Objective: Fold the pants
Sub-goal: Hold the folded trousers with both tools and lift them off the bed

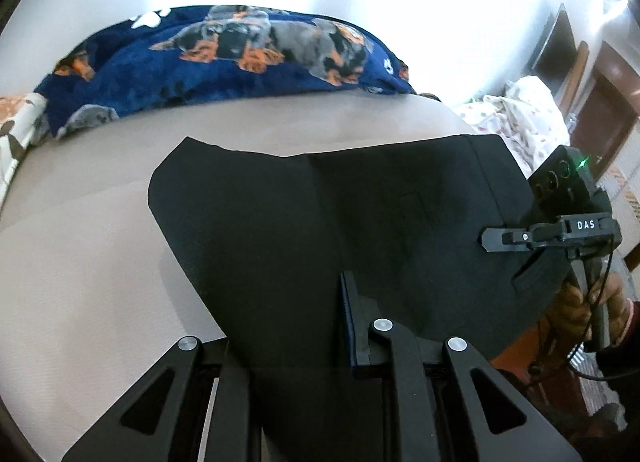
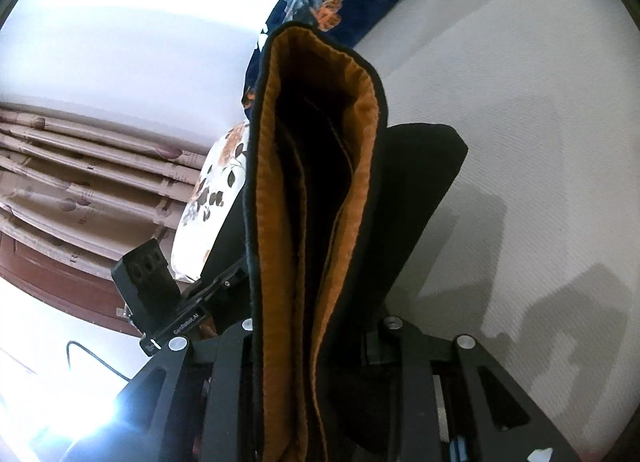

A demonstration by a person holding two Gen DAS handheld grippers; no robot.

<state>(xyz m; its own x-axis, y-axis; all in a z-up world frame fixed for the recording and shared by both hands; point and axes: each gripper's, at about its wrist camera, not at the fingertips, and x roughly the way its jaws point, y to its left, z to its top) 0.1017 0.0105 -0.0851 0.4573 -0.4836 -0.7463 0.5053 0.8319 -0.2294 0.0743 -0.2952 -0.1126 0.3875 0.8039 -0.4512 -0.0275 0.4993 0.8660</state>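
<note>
Left wrist shows our left gripper (image 1: 304, 342) pinching the black pants (image 1: 340, 214) raised above the bed (image 1: 92, 262), while right wrist shows our right gripper (image 2: 320, 346) clamping their orange-lined edge, mid-fold; next we lay them down evenly.

A home bedroom: bed (image 1: 100, 262), dog-print blanket (image 1: 240, 58), curtains (image 2: 80, 166).
</note>
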